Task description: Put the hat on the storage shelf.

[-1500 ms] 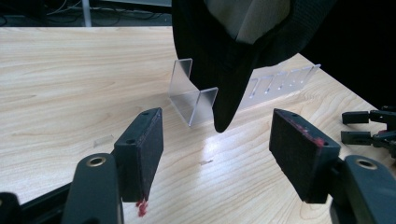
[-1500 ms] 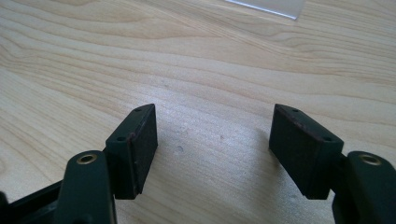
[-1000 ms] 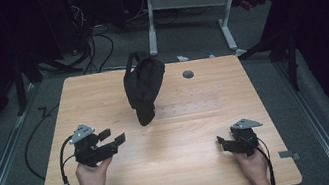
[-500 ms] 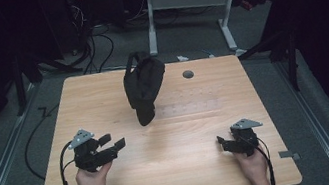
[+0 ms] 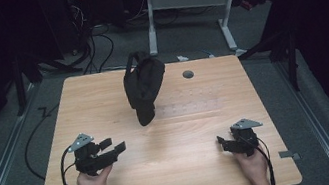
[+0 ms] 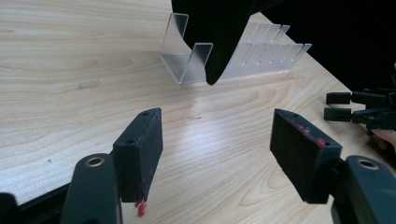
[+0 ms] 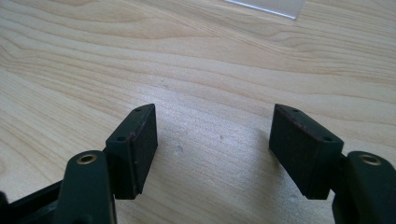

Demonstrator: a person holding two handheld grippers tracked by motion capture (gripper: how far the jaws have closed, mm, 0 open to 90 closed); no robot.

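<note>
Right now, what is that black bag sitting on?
The black bag hangs over a clear plastic rack with upright dividers on the wooden table. The bag covers the slots behind it, so anything in them is hidden.

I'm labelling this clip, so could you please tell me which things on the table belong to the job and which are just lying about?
In the job:
- black bag, draped over the clear slotted rack
- left tongs, open
- right tongs, open

Lying about:
- grey round cap in the wooden table
- cables on the floor
</note>
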